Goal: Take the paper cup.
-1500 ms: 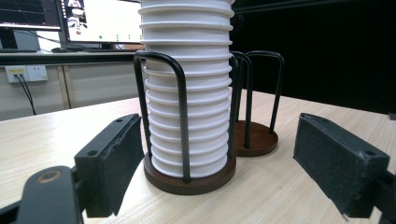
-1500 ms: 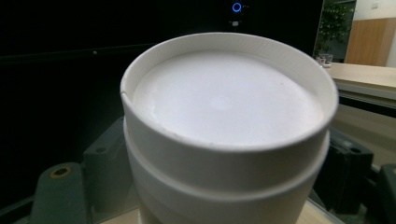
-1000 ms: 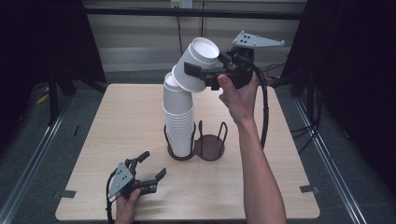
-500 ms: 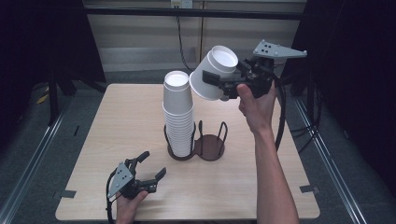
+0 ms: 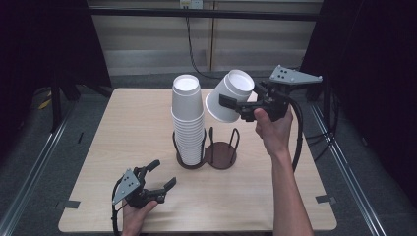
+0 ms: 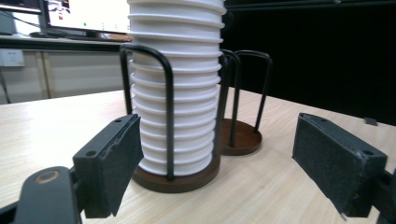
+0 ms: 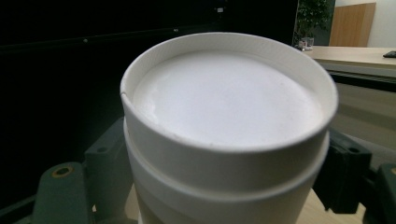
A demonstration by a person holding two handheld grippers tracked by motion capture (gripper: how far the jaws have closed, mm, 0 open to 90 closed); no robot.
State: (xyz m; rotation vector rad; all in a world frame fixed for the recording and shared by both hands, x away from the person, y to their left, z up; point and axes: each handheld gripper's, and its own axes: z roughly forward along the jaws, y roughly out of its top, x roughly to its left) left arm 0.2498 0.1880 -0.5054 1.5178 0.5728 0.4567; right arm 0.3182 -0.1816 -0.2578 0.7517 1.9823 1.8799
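Two grippers, one cup held in the air beside the stack

Your right gripper (image 5: 236, 105) clamps a white paper cup (image 5: 228, 93), tilted, just right of the stack (image 5: 188, 118). Your left gripper (image 5: 160, 179) rests gaping and empty on the table (image 5: 275, 201). Next, I judge, you level the cup and lower it into the holder's empty ring (image 5: 222, 153). No writing is readable.

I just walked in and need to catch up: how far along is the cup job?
Done: one cup is off the stack and clear of it. In hand: the right gripper clamps that cup, tilted, in the air above the empty holder beside the stack. Left: probably setting it into that holder, then the many stacked cups. The left gripper rests open on the table.
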